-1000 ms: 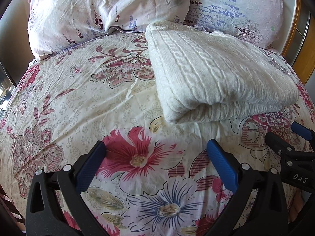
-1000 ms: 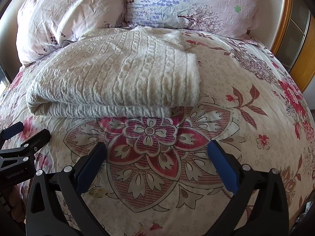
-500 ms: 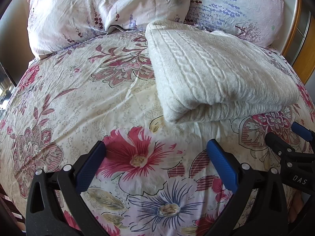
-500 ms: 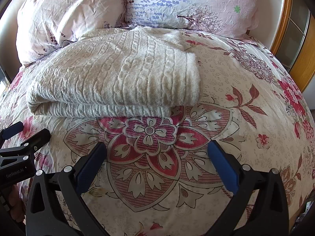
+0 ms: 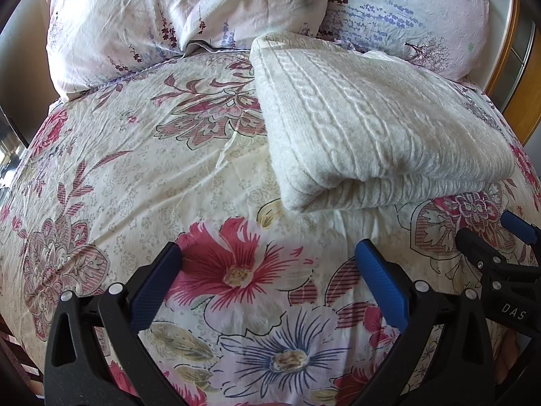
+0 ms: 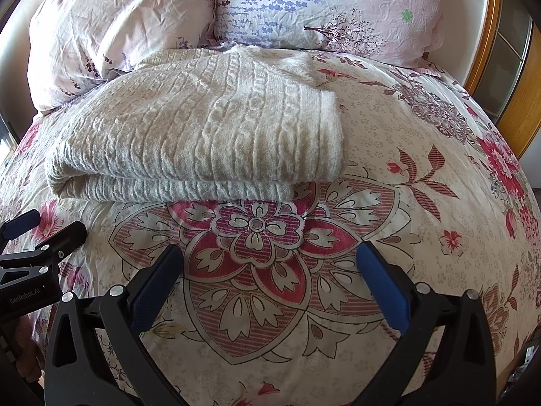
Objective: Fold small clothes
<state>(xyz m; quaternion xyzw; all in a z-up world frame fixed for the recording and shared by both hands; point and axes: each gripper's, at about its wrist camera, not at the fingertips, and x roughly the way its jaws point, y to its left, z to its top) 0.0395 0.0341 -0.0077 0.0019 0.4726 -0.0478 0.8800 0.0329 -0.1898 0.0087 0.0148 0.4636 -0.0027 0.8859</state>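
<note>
Item: cream cable-knit sweater (image 6: 203, 142), folded into a neat rectangle near the bed's (image 5: 135, 176) head edge; no fold apparently left. Your left gripper (image 5: 267, 277) and right gripper (image 6: 268, 274) gape wide, empty.

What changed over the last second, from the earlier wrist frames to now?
Nothing visibly changed. The left gripper and right gripper are open as before, above the floral duvet, short of the folded cream cable-knit sweater, which lies in the same place by the pillows.
</note>
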